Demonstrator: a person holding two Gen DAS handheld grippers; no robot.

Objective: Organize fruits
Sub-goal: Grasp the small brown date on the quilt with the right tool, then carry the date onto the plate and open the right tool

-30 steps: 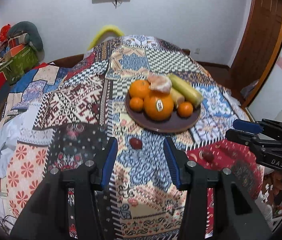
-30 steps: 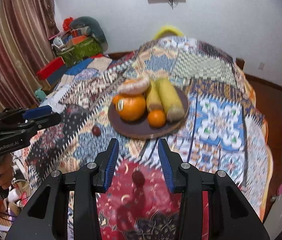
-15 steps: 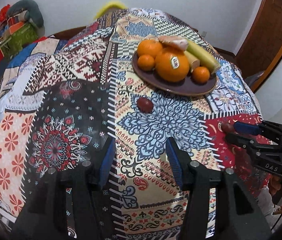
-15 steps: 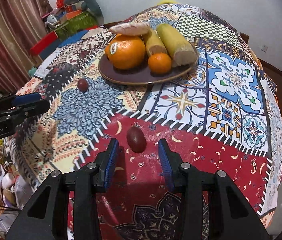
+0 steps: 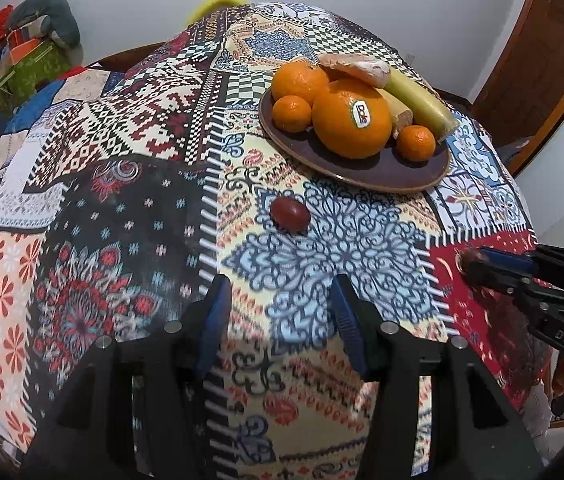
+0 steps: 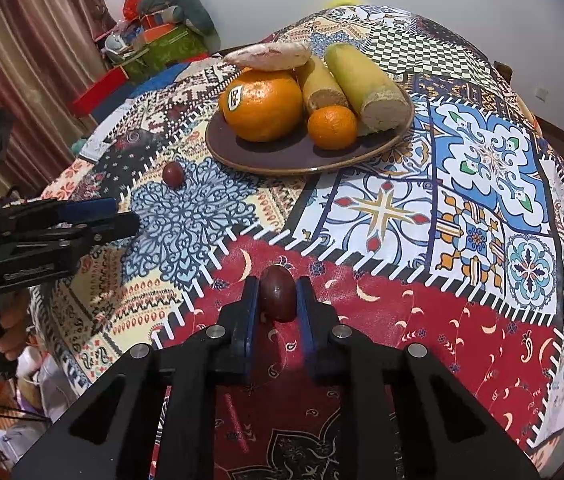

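Observation:
A brown plate (image 6: 282, 166) (image 5: 382, 176) on the patchwork tablecloth carries a big stickered orange (image 6: 261, 106), smaller oranges, two pieces of banana and a pale flat piece on top. My right gripper (image 6: 277, 282) is low over the red patch, shut on a small dark red fruit (image 6: 277, 298); its pads press on both sides. In the left wrist view that gripper (image 5: 478, 268) reaches in from the right. A second dark red fruit (image 5: 290, 211) (image 6: 173, 174) lies on the blue-patterned patch, ahead of my left gripper (image 5: 280, 284), which is open with nothing between its fingers.
The round table's cloth (image 5: 121, 152) drops off at every edge. Boxes and bundles (image 6: 153, 40) are piled at the back left beside a striped curtain (image 6: 41, 60). A wooden door (image 5: 534, 72) stands at the right.
Both grippers have sunk toward the table. The right gripper's jaws have closed on the dark red fruit that lay between them. The left gripper stays open.

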